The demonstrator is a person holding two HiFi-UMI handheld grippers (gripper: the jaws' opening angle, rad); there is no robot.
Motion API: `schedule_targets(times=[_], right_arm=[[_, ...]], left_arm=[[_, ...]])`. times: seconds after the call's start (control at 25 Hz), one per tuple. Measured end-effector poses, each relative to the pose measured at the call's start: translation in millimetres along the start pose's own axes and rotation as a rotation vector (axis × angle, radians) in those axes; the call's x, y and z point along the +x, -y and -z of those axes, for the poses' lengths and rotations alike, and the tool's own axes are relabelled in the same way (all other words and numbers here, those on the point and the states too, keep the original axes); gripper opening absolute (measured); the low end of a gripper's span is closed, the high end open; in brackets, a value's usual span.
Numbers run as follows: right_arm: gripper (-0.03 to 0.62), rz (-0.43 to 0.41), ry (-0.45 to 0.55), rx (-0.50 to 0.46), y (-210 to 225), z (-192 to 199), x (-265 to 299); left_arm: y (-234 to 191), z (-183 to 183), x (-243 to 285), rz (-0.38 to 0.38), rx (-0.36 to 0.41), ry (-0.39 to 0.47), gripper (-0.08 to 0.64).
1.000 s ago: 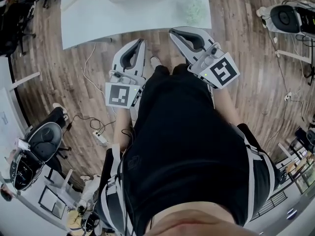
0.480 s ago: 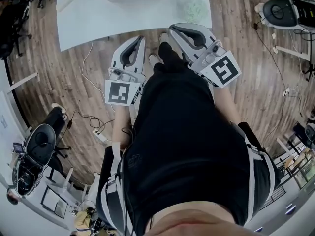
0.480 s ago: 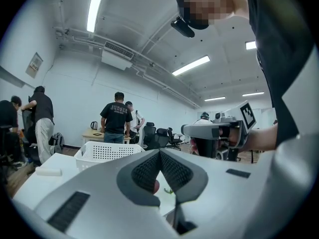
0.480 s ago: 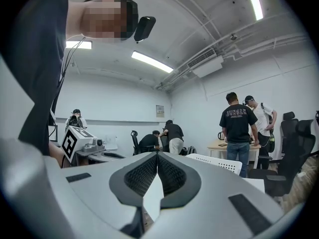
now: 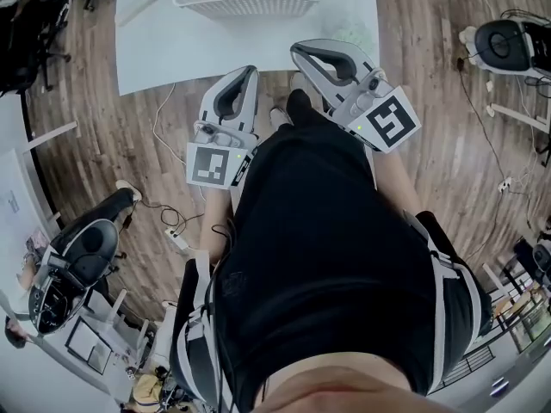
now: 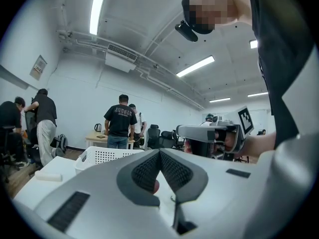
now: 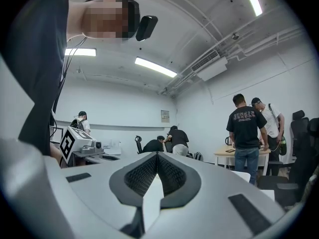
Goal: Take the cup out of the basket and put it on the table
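White bench (image 5: 172,50) ahead, top of head view. White perforated basket (image 5: 250,7) on it. Left gripper (image 5: 244,76) and right gripper (image 5: 303,52) held level near bench's front edge. Fingers on both closed, nothing between them. Cup: only vague shapes inside basket, none sure. Step, as judged: approach, no grasp yet. Next: reach over basket rim, open fingers, locate cup.

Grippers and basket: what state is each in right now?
left gripper: shut, nothing between the jaws.
right gripper: shut, nothing between the jaws.
basket: upright on the table, holding things too blurred to name.
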State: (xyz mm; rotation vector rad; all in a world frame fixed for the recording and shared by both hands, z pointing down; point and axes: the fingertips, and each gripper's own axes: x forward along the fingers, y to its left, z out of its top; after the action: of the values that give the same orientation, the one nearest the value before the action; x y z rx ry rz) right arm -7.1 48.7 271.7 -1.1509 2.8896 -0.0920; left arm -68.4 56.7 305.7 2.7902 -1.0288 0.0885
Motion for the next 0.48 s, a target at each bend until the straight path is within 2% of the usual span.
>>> schedule_targets(times=[0.48], right_arm=[[0.020, -0.013, 0.024, 0.034, 64.7, -1.7, 7.7]], left_arm=[[-4.6, -13.9, 66.5, -0.006, -0.003, 0.002, 0.018]])
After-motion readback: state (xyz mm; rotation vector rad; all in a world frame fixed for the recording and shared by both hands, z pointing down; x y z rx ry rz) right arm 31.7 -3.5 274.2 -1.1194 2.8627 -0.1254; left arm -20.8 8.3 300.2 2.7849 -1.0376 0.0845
